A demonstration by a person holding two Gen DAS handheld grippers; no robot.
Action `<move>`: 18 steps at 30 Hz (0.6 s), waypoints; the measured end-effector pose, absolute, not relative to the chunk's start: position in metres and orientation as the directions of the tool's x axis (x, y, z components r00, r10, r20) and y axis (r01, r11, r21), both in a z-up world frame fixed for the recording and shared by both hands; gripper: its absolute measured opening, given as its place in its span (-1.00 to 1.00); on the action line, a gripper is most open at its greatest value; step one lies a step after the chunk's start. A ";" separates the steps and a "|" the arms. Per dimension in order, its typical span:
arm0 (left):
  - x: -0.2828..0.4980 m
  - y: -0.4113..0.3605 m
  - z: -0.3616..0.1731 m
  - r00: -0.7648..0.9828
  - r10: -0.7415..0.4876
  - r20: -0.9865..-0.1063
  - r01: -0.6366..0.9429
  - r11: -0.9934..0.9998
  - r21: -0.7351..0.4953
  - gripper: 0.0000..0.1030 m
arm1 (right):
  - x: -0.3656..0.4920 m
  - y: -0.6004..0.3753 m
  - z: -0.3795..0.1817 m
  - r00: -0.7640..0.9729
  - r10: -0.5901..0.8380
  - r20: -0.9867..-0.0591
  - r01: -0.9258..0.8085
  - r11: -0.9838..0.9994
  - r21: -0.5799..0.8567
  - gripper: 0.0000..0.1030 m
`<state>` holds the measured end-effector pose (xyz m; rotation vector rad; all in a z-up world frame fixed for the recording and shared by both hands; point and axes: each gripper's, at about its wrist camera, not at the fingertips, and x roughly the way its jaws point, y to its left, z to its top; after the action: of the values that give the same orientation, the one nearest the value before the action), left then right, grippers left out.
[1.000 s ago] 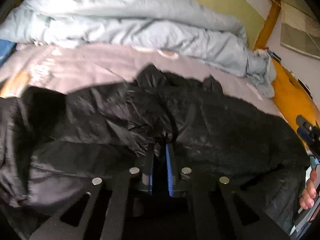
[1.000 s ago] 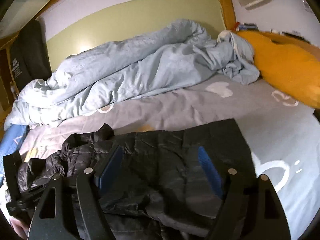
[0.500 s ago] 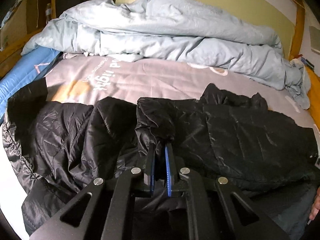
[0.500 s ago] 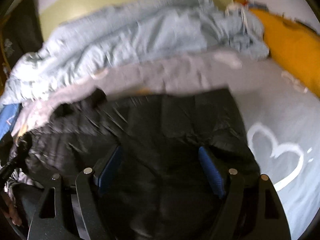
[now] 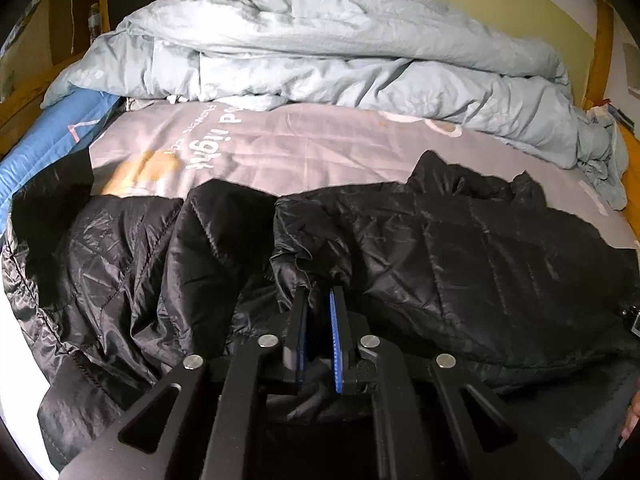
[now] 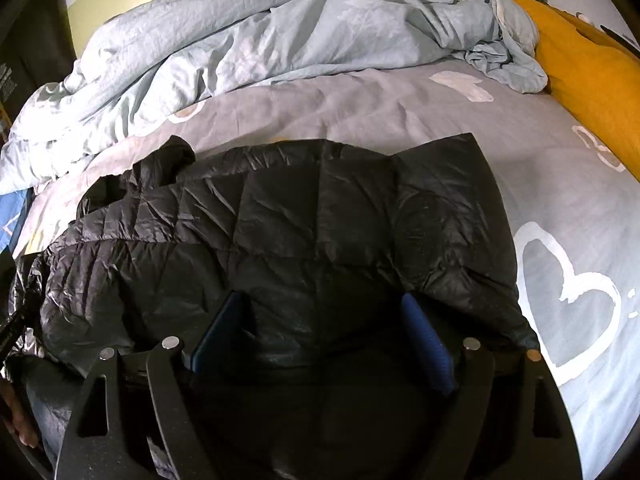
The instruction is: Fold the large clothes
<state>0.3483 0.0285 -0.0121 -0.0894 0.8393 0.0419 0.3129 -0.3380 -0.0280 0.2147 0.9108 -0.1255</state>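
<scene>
A black quilted jacket (image 5: 460,248) lies spread across the near part of the grey bed sheet (image 5: 300,152). My left gripper (image 5: 318,292) is shut on a bunched fold of the jacket near its middle, and the fabric rises into the blue pads. In the right wrist view the jacket (image 6: 300,220) lies flatter, its straight edge toward the right. My right gripper (image 6: 322,300) hangs low over that end with its jaws opening wide. The jacket lies under the gap and the pads do not press on it.
A crumpled pale blue duvet (image 5: 320,60) is piled along the far side of the bed against the green wall. An orange pillow (image 6: 592,80) lies at the far right. A blue mat (image 5: 44,148) borders the left edge. A person's hand (image 6: 20,428) shows at the frame's lower left.
The left gripper has tilted up, still pinching the fold, so more of the sheet and duvet shows. The right gripper has dropped closer to the jacket and its jaws have spread slightly.
</scene>
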 end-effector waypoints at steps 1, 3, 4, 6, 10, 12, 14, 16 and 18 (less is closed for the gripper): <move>0.345 0.028 -0.008 0.674 0.009 -0.739 -0.078 0.995 -0.059 -0.81 | 0.311 -0.338 -0.025 0.617 -0.018 -0.787 0.199 0.971 0.134 0.58; 0.337 0.028 0.005 0.699 -0.001 -0.715 -0.065 0.996 -0.064 -0.81 | 0.305 -0.337 -0.017 0.652 0.011 -0.758 0.175 0.971 0.165 0.58; 0.332 0.028 0.012 0.716 -0.014 -0.698 -0.050 0.996 -0.071 -0.75 | 0.303 -0.336 -0.012 0.665 0.033 -0.746 0.160 0.970 0.186 0.58; 0.323 0.028 0.026 0.749 -0.029 -0.662 -0.033 0.996 -0.081 -0.62 | 0.294 -0.334 0.000 0.705 0.062 -0.706 0.132 0.967 0.217 0.58; 0.302 0.036 0.059 0.810 0.004 -0.586 -0.060 0.995 -0.076 0.66 | 0.283 -0.322 0.021 0.764 0.062 -0.643 0.096 0.974 0.207 0.58; 0.293 0.042 0.074 0.834 0.022 -0.552 -0.065 0.996 -0.058 0.67 | 0.279 -0.315 0.027 0.781 0.080 -0.620 0.066 0.976 0.209 0.58; 0.282 0.061 0.090 0.853 0.019 -0.521 -0.062 0.996 -0.066 0.67 | 0.278 -0.311 0.031 0.792 0.087 -0.605 0.046 0.979 0.200 0.58; 0.273 0.094 0.102 0.861 -0.008 -0.508 -0.069 0.989 -0.132 0.67 | 0.279 -0.309 0.032 0.795 0.072 -0.602 0.049 0.982 0.181 0.58; 0.268 0.130 0.107 0.865 -0.040 -0.501 -0.078 0.974 -0.212 0.67 | 0.281 -0.306 0.031 0.793 0.063 -0.606 0.050 0.985 0.167 0.58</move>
<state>0.2685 0.1303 0.1065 -0.2300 0.5272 0.0204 0.2809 -0.3060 0.0307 0.1778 0.6558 0.0071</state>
